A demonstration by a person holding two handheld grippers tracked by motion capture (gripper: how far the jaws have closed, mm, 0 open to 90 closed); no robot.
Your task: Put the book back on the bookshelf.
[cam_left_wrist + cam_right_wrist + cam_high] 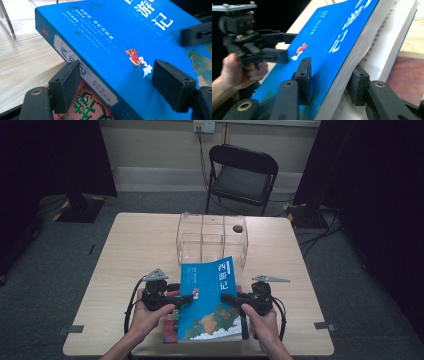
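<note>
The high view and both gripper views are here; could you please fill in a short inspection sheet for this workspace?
Surface: light wooden table, near edge partly covered by books.
Job's things: blue book, lifted at a tilt, front cover up; under it a red book lying flat.
Clutter: clear plastic organiser behind the books, with a small dark object in one rear compartment.
Grippers: left gripper clamps the blue book at its spine edge; right gripper grips a front part of the book's pages with the cover at the page edge, the other pages hanging outside its jaws.
Cables: black gripper cable loops beside the left hand; more lie on the floor.
Surroundings: black folding chair beyond the table, grey floor.
</note>
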